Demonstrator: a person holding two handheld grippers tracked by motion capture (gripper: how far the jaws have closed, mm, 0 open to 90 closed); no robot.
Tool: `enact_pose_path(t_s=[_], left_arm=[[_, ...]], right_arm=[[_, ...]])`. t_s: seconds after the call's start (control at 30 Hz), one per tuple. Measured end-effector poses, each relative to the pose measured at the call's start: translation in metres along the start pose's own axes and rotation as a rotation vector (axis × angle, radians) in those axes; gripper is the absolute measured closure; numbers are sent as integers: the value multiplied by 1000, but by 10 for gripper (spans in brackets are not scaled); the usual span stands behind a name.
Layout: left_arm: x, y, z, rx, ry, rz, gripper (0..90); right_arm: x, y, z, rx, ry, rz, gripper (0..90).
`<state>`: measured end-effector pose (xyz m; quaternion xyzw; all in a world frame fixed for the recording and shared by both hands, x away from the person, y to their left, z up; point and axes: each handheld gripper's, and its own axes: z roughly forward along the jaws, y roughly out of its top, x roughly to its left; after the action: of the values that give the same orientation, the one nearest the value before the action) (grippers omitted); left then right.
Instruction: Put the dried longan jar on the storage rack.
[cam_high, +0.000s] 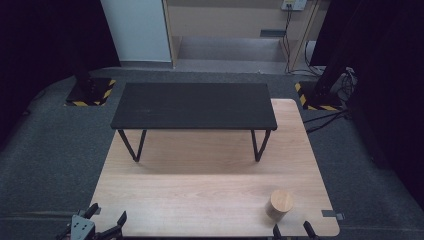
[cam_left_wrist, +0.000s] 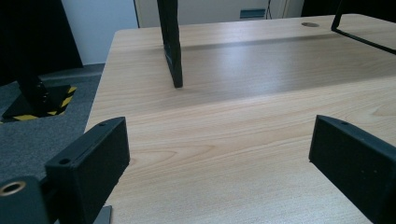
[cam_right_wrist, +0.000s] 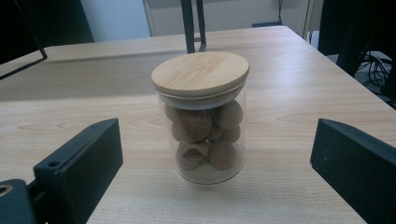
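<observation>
A clear glass jar (cam_right_wrist: 202, 130) with a round wooden lid (cam_high: 280, 201) stands upright on the wooden table (cam_high: 200, 185), near its front right corner; it holds several brown nuts. My right gripper (cam_high: 295, 231) is at the table's front edge just behind the jar, open; in the right gripper view its black jaws stand wide on either side and short of the jar, touching nothing. My left gripper (cam_high: 107, 220) hangs open at the front left corner, with bare tabletop between its jaws (cam_left_wrist: 219, 154).
A low black shelf (cam_high: 194, 105) on thin metal legs (cam_high: 135, 145) stands across the back half of the table. Grey carpet surrounds the table; stand bases with yellow-black tape (cam_high: 90, 92) and cables (cam_high: 325, 117) lie at the back corners.
</observation>
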<state>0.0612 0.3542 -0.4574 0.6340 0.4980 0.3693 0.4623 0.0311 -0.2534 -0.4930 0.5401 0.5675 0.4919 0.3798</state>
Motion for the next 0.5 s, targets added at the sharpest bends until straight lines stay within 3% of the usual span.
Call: enact_pose_path(t_s=[0.5], left_arm=[[-1, 0, 0, -1, -7, 0, 38]], right_arm=[[1, -3, 6, 10, 2, -11, 21]])
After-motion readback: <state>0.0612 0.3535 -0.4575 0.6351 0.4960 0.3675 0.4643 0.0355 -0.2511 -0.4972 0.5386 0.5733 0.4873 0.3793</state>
